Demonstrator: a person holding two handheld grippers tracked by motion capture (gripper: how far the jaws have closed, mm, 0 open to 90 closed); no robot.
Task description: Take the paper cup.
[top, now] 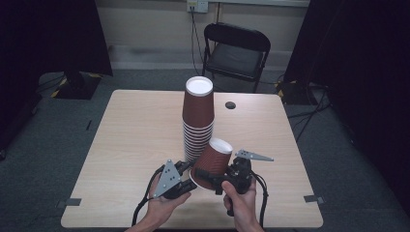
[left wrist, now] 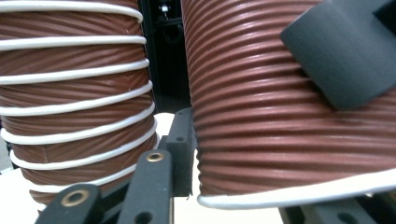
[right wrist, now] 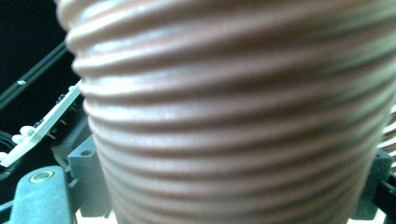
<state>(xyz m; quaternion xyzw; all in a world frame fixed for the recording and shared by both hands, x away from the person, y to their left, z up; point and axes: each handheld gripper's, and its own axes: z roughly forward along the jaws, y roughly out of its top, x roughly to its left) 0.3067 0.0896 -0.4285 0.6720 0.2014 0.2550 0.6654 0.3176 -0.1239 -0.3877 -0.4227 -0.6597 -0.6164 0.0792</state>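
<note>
On the wooden bench (top: 135,140), beside the cup stack (top: 197,121), the right gripper (top: 212,180) clamps a tilted cup (top: 213,159); left gripper (top: 186,175) jaws unclear.

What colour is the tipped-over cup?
The tilted cup is reddish-brown with ridges and a white rim; left gripper view shows it best.

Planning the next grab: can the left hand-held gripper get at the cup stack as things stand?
Probably yes: the left hand-held gripper sits right at the foot of the cup stack, though the tilted single cup crowds its right side.
</note>
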